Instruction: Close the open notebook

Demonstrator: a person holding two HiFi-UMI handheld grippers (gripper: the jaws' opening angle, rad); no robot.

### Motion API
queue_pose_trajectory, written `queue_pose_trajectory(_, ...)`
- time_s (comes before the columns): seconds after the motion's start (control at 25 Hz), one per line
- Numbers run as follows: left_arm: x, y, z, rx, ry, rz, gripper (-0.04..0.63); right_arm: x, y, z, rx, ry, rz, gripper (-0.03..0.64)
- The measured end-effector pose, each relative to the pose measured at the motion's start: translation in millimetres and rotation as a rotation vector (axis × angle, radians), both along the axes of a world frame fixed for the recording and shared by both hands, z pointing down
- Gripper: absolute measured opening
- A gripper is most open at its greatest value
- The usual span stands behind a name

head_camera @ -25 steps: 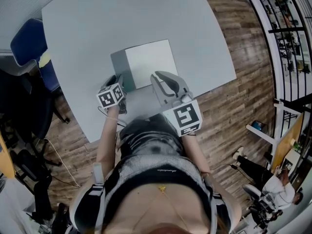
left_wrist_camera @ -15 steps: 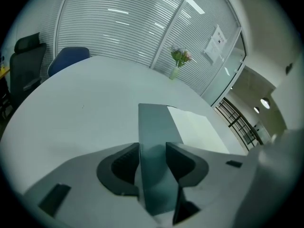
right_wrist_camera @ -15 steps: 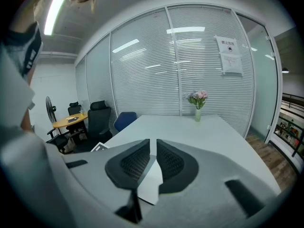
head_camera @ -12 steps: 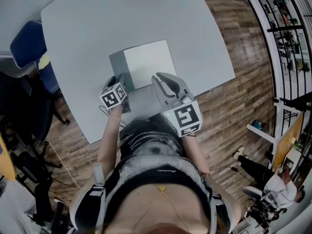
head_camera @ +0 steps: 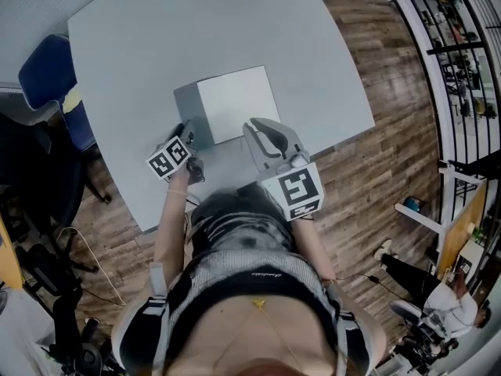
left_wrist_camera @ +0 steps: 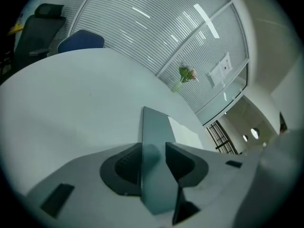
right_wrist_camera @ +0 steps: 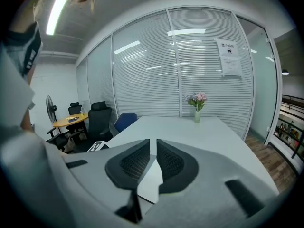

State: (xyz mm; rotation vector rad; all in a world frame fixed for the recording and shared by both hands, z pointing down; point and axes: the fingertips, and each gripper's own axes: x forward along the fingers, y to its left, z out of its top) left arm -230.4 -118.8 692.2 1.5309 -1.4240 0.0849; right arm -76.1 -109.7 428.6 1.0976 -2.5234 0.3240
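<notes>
The open notebook (head_camera: 233, 102) lay on the grey table (head_camera: 156, 45), toward the near edge and about midway along it. Its white page lay flat, and its grey cover (left_wrist_camera: 153, 127) stood up on edge along the notebook's left side. The left gripper (left_wrist_camera: 154, 148) reached in from the near edge with that cover standing in the gap between its jaws. The jaws had just been opening and stood wide apart, and the pads (left_wrist_camera: 127, 164) were not clamped on the cover. The right gripper (right_wrist_camera: 153, 146) hung over the table just inside the near edge, right of the left one and close to the notebook's near right corner. Its jaws were drawn almost together with only a thin slit between them, and they held nothing
</notes>
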Motion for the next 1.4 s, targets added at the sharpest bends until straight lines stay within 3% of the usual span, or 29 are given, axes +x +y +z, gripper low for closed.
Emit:
queue_pose_trajectory(0.32,3.0,-2.5,-20.5,0.095,0.099,0.009,0.147,8.8,1.4,-5.1,0.022,-0.001,0.000,0.044)
queue_pose_trajectory(0.92,4.7,-5.8,-41.9,0.168,0.191,0.000,0.085,15.1,0.3,-7.3,0.029,-0.008,-0.011,0.044)
queue_pose_trajectory(1.4,25.7,-12.0,-76.7,0.258,0.271,0.042,0.059,19.5,-0.3,-15.4,0.050,-0.029,-0.040,0.044)
